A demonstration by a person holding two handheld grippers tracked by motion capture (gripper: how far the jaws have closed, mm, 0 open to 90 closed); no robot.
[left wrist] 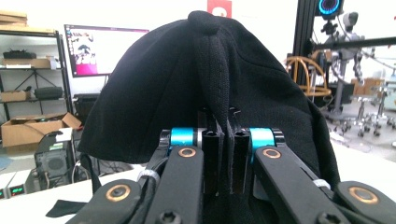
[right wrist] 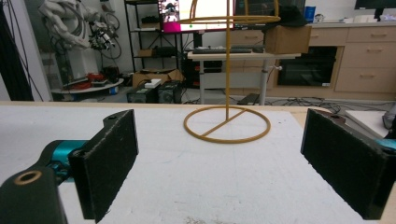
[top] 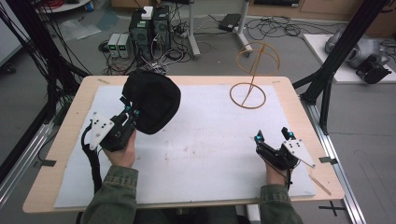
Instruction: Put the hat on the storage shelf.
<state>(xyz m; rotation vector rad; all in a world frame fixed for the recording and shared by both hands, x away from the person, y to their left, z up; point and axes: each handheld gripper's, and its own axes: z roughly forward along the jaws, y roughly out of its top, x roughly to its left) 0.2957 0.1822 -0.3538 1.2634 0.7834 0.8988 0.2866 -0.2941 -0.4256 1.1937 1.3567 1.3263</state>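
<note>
Holding a black cap (top: 152,100) off the mat at upper left of the high view, left gripper (top: 132,113) has its jaws clamped on a fold of fabric — crown hangs free, prob. so it can drop over something. Wire hat stand (top: 254,74) sits upper right, well apart. Right gripper (top: 272,136) rests lower right, jaws wide, nothing between — likely waiting to steady the stand.

cap (top: 154,100): you see black matt cloth, stitched seams
stand (top: 254,70): thin yellowish wire, smooth
desk (top: 74,112): pale wood edge, white matt sheet
</note>
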